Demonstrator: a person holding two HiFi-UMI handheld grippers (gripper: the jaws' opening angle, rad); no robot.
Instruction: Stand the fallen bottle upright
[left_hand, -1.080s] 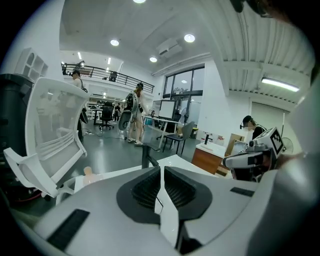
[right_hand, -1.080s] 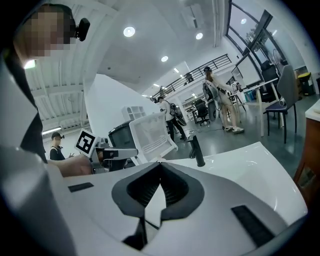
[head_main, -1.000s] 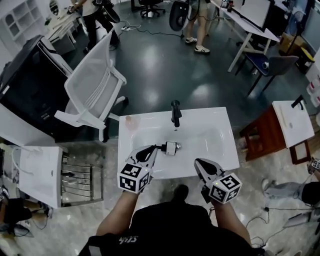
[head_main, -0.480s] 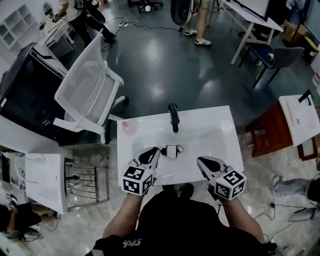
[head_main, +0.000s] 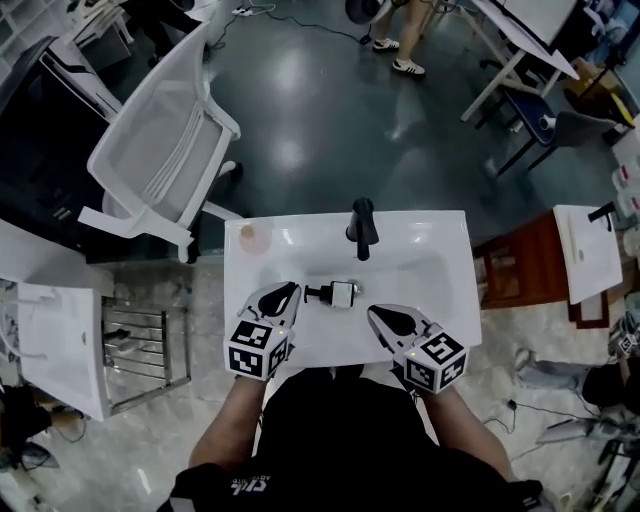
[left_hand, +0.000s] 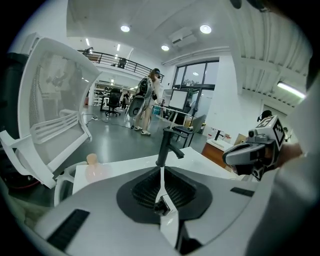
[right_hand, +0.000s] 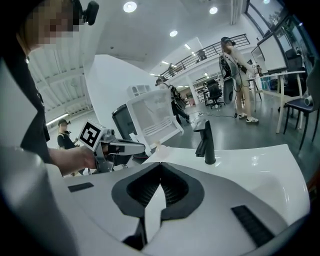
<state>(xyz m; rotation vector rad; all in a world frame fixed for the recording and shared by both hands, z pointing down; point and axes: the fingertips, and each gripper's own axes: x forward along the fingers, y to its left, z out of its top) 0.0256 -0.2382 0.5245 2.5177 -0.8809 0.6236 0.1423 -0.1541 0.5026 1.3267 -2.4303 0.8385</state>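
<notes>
Fallen bottle, lying on its side in the bowl of the white washbasin, in front of the black tap. Its dark pump end pointed toward the left tongs and its pale body toward the right tongs. The left tongs' tips sat just beside the pump end, and the right tongs hung near the body but apart from it. Both pairs of tongs had their jaws together, with nothing held between them.

Likely hazards:
- **Rolling away:** closed jaws could only nudge the round bottle, which would probably roll or skid on the smooth, sloped bowl.
- **Swinging in the grip:** a grip on the narrow pump alone could let the heavier body swing.
- **Falling again:** the bottle might topple if set down on the curved floor of the bowl.
- **Hitting the tap:** a wide lift might knock the tap close behind.

Count: one bottle, one washbasin, one tap, two tongs, and one small pink object at the far left corner of the rim.
</notes>
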